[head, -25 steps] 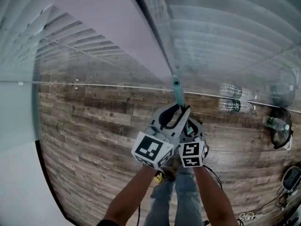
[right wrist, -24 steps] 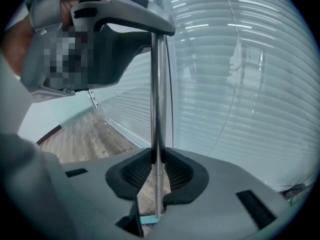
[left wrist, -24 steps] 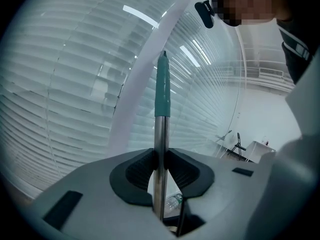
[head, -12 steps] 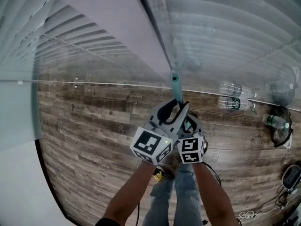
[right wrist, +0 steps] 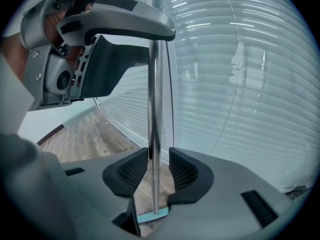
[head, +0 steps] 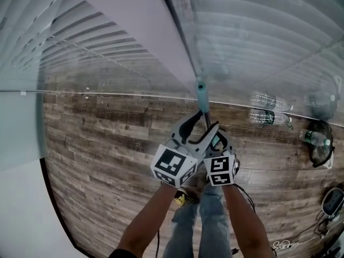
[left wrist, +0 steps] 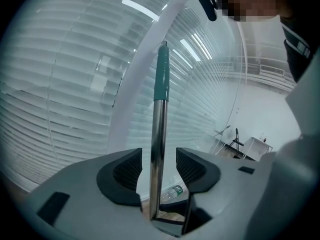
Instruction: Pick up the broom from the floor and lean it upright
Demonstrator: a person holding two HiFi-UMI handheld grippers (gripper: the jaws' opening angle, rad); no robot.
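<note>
In the head view the broom [head: 202, 98] stands upright on the wooden floor [head: 102, 138]. Its teal grip rises close to the corner where two windows hung with blinds [head: 258, 42] meet. Whether it touches that corner cannot be told. Both tools sit round the metal shaft just below the grip. The left tool [head: 200, 129] is the higher one, and the right tool [head: 217, 143] is just beside and below it. Some plastic bottles [head: 267, 110] lie on the floor along the window to the right, well apart from the broom.

In the left gripper view the shaft runs straight up between the jaws, which have just been opening. There is a gap on either side of the shaft, and neither ribbed pad [left wrist: 127, 171] presses on it, so this tool is open. The teal grip stands above against the blinds.

In the right gripper view the shaft again passes between the jaws, and these too have just been opening. It stands close against the pad on the picture's left, with a clear gap to the other, so it is unclamped here as well. Below the jaws the broom's teal head [right wrist: 152, 216] rests on the floor planks. The left tool shows higher up, one dark jaw just beside the shaft
</note>
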